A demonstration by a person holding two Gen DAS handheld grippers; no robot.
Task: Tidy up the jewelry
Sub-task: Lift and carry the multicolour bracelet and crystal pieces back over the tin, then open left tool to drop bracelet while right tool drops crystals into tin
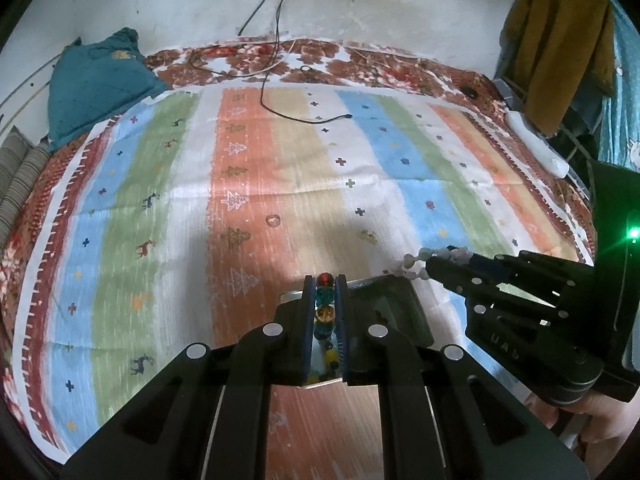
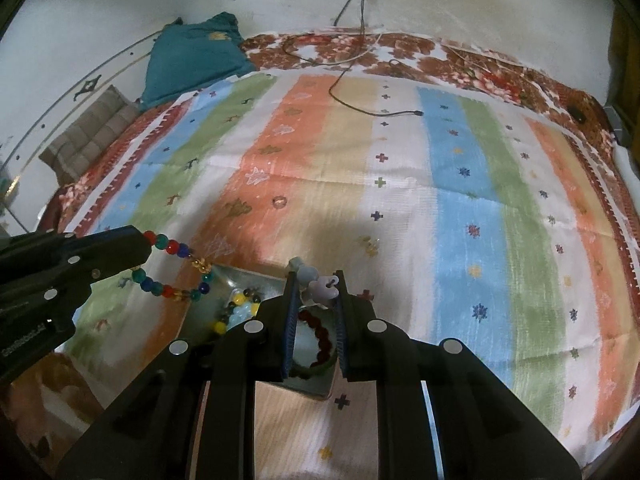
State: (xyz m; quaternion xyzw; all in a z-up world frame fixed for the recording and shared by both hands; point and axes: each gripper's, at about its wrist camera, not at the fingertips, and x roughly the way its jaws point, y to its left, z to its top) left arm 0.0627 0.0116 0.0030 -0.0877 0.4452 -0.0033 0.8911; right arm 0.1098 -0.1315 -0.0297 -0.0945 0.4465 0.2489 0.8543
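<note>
Left gripper (image 1: 325, 280) clamps the bead string (image 2: 176, 276); right gripper (image 2: 316, 280) clamps the pale string (image 2: 320, 285). Both hang over the tray (image 2: 240, 276). Lower fully before releasing.

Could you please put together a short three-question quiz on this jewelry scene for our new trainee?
1. True or false: the left gripper holds a multicolored bead bracelet.
2. What does the right gripper grip: A) a pale bead bracelet, B) the cable, C) the teal pillow?
3. Where does the dark red bracelet lie?

Key: 1 true. 2 A. 3 in the metal tray, under the right jaws.
</note>
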